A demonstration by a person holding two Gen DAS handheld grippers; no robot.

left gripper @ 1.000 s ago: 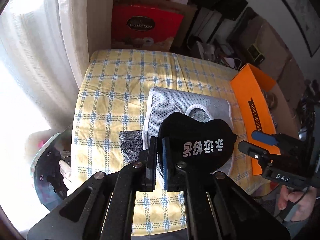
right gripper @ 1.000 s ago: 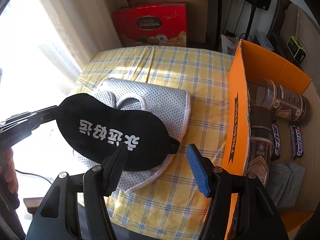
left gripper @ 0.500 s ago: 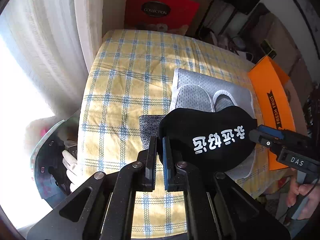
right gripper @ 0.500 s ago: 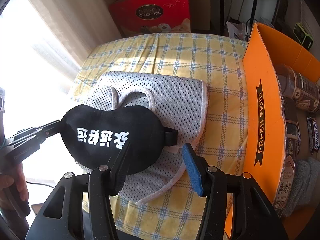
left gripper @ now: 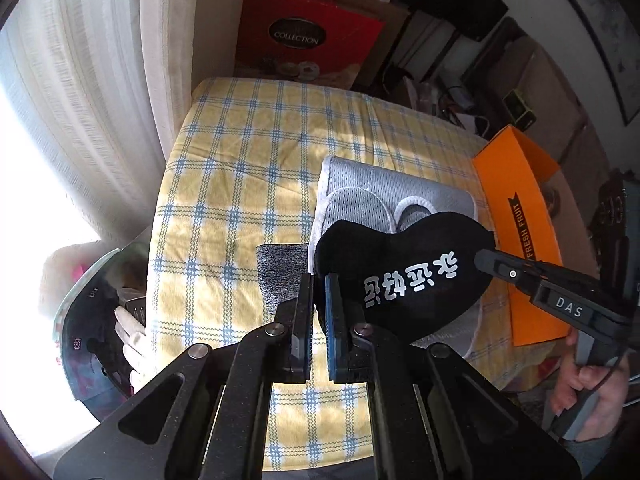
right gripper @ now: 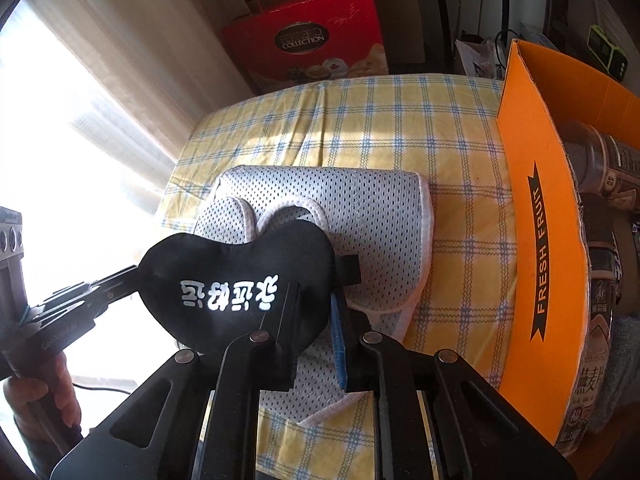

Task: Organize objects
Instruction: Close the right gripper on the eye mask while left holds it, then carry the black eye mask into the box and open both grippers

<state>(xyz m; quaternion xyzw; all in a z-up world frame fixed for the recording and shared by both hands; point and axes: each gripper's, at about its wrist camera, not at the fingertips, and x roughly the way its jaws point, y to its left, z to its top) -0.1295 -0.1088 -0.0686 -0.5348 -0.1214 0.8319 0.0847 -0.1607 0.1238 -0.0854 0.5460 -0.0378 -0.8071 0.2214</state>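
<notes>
A black eye mask [left gripper: 408, 276] with white characters hangs above a yellow checked tablecloth [left gripper: 240, 160]. My left gripper [left gripper: 318, 280] is shut on its left end. The right gripper [right gripper: 314, 300] is closing its jaws, and the right edge of the mask [right gripper: 232, 280] is pinched between them by its strap tab. In the left wrist view the right gripper [left gripper: 484, 258] grips the mask's far tip. In the right wrist view the left gripper [right gripper: 132, 276] holds the opposite tip. The mask hangs spread between the two grippers, over grey mesh slippers [right gripper: 360, 208].
An orange cardboard box [right gripper: 532, 160] stands at the table's right edge, with dark cans [right gripper: 608, 160] inside. A grey cloth [left gripper: 280, 276] lies left of the grey mesh slippers [left gripper: 360, 196]. A red gift box [left gripper: 304, 40] stands behind the table, and curtains [left gripper: 100, 80] hang at the left.
The right gripper's jaws, open on either side of the mask's right end, have closed onto it. The left gripper has kept its grip.
</notes>
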